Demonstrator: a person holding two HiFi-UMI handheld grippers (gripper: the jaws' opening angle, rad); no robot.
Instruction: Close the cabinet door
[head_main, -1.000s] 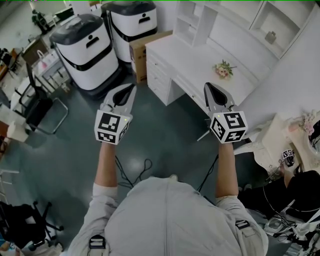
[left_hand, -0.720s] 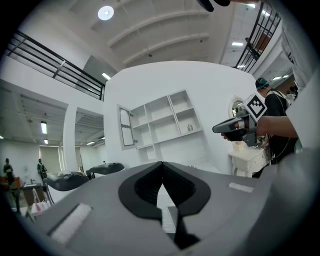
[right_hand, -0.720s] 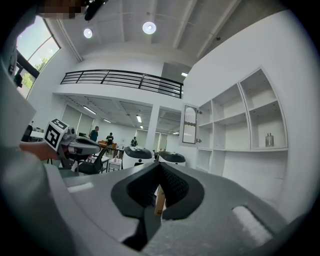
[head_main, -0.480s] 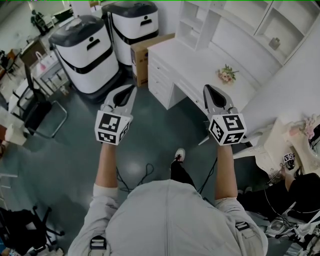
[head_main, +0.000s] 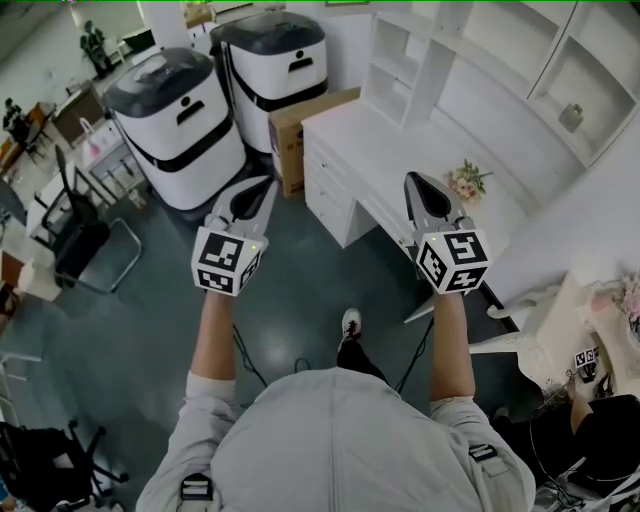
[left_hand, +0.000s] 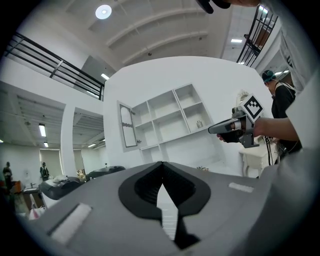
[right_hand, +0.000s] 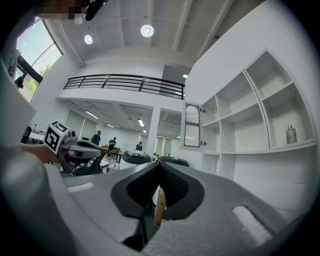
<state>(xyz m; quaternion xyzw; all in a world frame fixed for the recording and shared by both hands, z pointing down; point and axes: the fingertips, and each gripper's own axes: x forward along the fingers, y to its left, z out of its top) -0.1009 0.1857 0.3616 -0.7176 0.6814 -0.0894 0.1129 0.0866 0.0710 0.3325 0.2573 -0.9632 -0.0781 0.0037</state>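
Note:
The white wall cabinet (head_main: 400, 60) stands above the desk. Its narrow glazed door (left_hand: 127, 125) hangs open at the left end of the shelves; the right gripper view shows this door (right_hand: 192, 126) too. Both grippers are held level in front of me, well short of the cabinet. My left gripper (head_main: 258, 192) is shut and holds nothing; its own view shows the jaws (left_hand: 162, 185) pressed together. My right gripper (head_main: 418, 186) points at the desk, and its jaws (right_hand: 159, 192) also look shut and empty.
A white desk (head_main: 400, 140) with drawers and a small bunch of flowers (head_main: 468, 182) stands under the shelves. Two white-and-black machines (head_main: 180, 110) and a cardboard box (head_main: 300, 130) stand to its left. A small bottle (head_main: 571, 117) sits on a shelf. An office chair (head_main: 85, 240) is at left.
I have walked towards the desk and shelves, which now lie nearer and lower in the head view. A foot has stepped out in front. Both grippers stay shut and level.

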